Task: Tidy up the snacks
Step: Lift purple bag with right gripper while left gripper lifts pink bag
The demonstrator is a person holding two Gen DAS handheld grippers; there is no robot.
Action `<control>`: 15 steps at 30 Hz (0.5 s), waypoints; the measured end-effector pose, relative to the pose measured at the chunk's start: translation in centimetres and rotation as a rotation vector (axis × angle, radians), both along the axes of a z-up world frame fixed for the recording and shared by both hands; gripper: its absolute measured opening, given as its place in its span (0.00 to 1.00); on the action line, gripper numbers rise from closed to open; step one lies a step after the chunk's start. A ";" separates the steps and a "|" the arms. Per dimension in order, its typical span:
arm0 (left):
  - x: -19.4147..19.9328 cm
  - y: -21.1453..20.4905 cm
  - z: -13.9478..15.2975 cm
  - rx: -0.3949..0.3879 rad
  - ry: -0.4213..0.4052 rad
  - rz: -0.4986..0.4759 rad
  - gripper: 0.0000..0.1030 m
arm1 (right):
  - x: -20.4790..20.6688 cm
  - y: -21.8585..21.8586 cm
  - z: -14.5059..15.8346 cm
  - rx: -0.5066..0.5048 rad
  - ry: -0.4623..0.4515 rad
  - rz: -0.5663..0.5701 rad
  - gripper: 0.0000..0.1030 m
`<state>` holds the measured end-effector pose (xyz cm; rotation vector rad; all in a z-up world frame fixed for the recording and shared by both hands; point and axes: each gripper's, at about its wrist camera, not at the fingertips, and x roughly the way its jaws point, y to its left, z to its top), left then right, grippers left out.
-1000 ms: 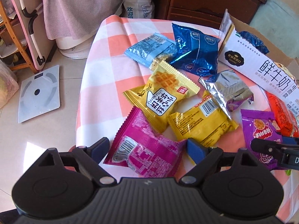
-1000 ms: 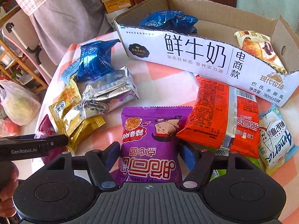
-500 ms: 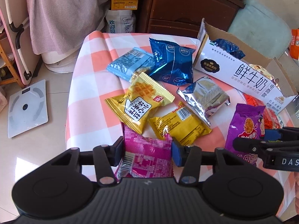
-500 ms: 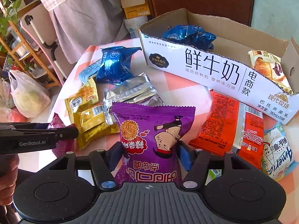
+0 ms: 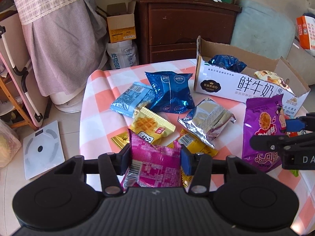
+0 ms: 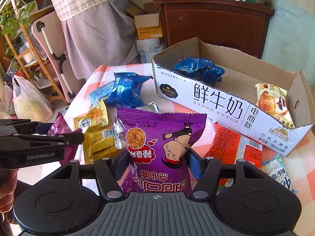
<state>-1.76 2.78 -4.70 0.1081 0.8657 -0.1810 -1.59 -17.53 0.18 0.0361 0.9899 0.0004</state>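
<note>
My left gripper [image 5: 155, 160] is shut on a magenta snack packet [image 5: 155, 167] and holds it above the table's near left. My right gripper [image 6: 157, 162] is shut on a purple noodle-snack bag [image 6: 157, 143], lifted upright; the bag also shows in the left wrist view [image 5: 263, 129]. The open cardboard milk box [image 6: 216, 100] stands at the back right, holding a blue packet [image 6: 198, 70] and a pastry packet [image 6: 273, 102]. On the checked cloth [image 5: 98, 122] lie a dark blue packet [image 5: 169, 92], a light blue packet [image 5: 132, 99], two yellow packets [image 5: 151, 125] and a silver packet [image 5: 208, 122].
An orange-red packet [image 6: 228, 143] and a white-blue packet [image 6: 279, 173] lie in front of the box. A dark wooden cabinet [image 5: 187, 27] and small cardboard boxes [image 5: 122, 25] stand behind the table. A white scale [image 5: 42, 149] lies on the floor at left.
Both grippers closed on their packets and lifted them off the table. The magenta packet and the purple bag now hang raised between the fingers, and both views have risen.
</note>
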 end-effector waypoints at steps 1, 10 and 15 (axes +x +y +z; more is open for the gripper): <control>0.0 -0.2 0.1 0.009 -0.011 -0.004 0.48 | 0.0 0.0 0.1 -0.001 -0.006 0.001 0.61; 0.0 -1.7 1.0 0.036 -0.072 -0.022 0.48 | -0.1 -0.2 1.5 -0.016 -0.061 0.001 0.61; 0.2 -2.6 1.8 0.047 -0.111 -0.029 0.48 | -0.1 -0.4 1.9 -0.042 -0.083 -0.006 0.61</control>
